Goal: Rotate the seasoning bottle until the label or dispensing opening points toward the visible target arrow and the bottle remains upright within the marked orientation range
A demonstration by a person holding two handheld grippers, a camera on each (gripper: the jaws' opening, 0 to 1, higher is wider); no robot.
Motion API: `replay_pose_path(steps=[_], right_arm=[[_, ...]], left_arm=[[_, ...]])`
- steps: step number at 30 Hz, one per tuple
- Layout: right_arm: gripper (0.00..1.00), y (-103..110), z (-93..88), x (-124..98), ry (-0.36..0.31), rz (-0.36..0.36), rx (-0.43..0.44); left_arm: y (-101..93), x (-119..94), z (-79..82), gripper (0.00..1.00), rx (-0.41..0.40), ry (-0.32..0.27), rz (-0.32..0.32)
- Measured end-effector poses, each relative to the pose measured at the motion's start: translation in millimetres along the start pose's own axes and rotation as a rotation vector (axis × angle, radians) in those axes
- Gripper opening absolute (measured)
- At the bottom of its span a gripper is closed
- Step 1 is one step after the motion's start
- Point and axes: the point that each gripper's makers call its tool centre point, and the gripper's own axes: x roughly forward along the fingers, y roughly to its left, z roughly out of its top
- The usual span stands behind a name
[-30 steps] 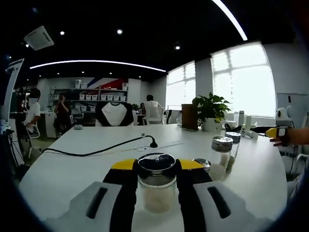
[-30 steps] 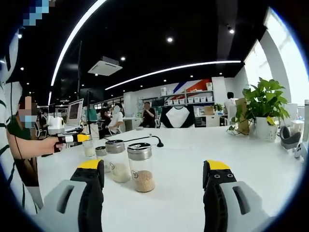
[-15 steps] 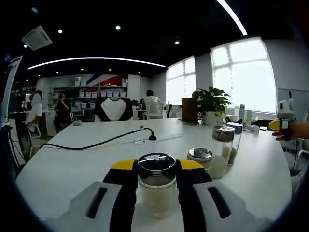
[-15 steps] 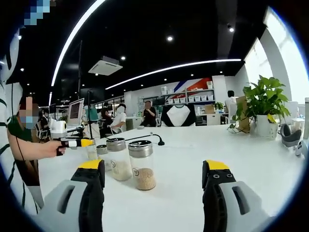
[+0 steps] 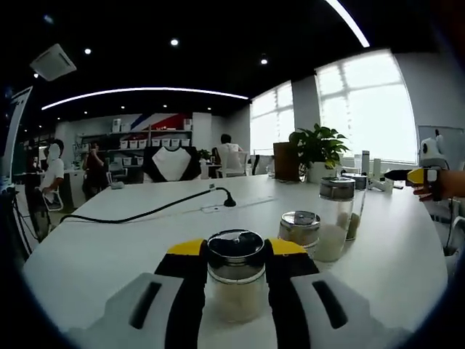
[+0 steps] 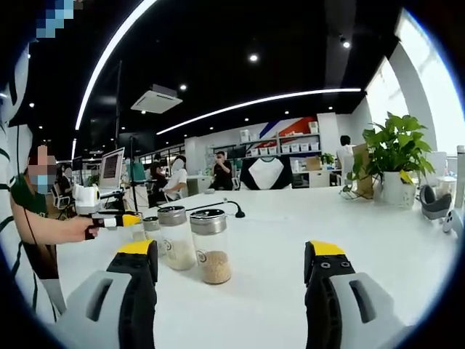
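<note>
White counter (image 5: 109,247) fills the lower half of the left gripper view, wide and rounded at its near edge; in the right gripper view it runs back toward the shelving. Potted plant (image 5: 317,149) stands at the counter's far side by the windows. Black cable (image 5: 145,213) snakes across the counter top and ends at a small upright plug or mic head.

Left tool (image 5: 236,251): black jaws with yellow tips closed against both sides of the seasoning bottle (image 5: 235,280), which stands upright on the counter between them. Bottle is clear glass with pale granules in its lower part and a dark, shiny cap. Label and dispensing opening direction cannot be told from this angle.

Right tool (image 6: 229,258): jaws spread wide apart, nothing between them, bare counter showing in the gap.

On the counter beyond the held bottle, toward the plant: a short jar with metal lid (image 5: 299,227), then a tall shaker with white contents (image 5: 335,218), and just behind it a shaker with brownish contents (image 5: 355,211), partly hidden. In the right gripper view the brownish shaker is nearest on the counter and the white one just beside it.

A person's hand (image 6: 76,227) holds the left tool's handle at the counter's edge in the right gripper view.
</note>
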Motion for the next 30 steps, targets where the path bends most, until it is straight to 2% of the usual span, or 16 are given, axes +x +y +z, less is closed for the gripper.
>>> replay_pose_path(steps=[2,10,19,30], right_arm=[[0.84,0.2,-1.2,0.2,0.004,0.000,0.002],[0.84,3.5,-7.0,3.7,0.024,0.010,-0.004],[0.82,7.6,-7.7,5.0,0.031,0.026,0.000],[0.82,11.1,-10.3,9.8,0.049,0.038,-0.005]], left_arm=[[-1.9,0.0,0.5,0.32,0.026,-0.001,-0.007],[-1.5,0.0,1.4,0.32,0.015,-0.016,-0.005],[-1.1,3.6,1.3,0.32,0.018,-0.025,-0.032],[-1.3,9.5,-0.5,0.32,0.001,-0.038,-0.166]])
